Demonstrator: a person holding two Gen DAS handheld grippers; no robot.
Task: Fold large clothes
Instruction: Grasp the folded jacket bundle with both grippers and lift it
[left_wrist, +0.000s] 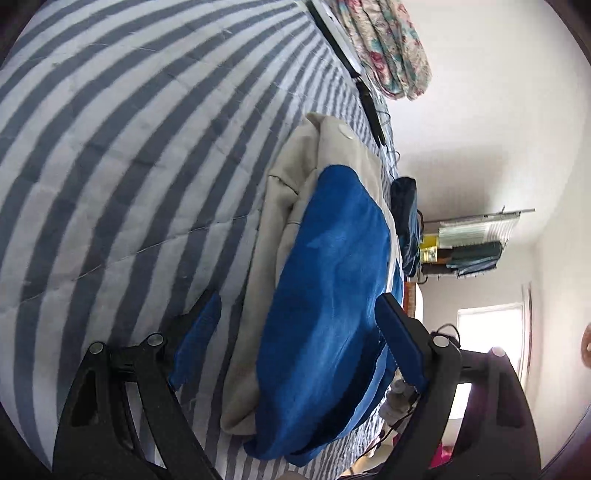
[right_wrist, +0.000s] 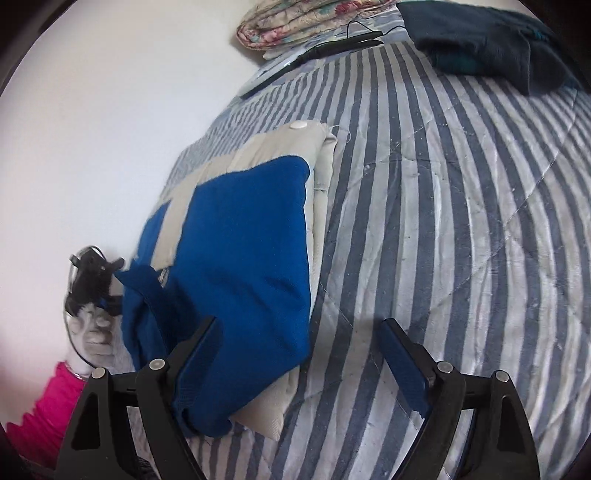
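Bed: a quilt (right_wrist: 461, 229) in blue and pale stripes covers it and carries everything else.
Garment: a folded blue and beige garment (right_wrist: 243, 266) lies flat on the quilt along the bed's edge by the white wall; the blue panel is on top, beige shows at its far end and along its side, and a white snap sits on the beige near the far end.
Left gripper: the left gripper (left_wrist: 299, 332) has its jaws spread wide and holds nothing; in the left wrist view the garment (left_wrist: 332, 288) shows between the fingers, with no pad pressing on it.
Right gripper: the right gripper (right_wrist: 299, 350) is also wide open and empty; its one finger overlaps the garment's near corner, the other is over bare quilt.
Hand: a gloved hand (right_wrist: 92, 328) with a pink sleeve holds the left gripper at the garment's wall-side edge.
Far end of bed: a floral bundle (right_wrist: 295, 22), a dark garment (right_wrist: 491, 40), a black hanger (right_wrist: 343, 46).
Containers: a wall shelf (left_wrist: 476, 240) holding small items, too small to name.
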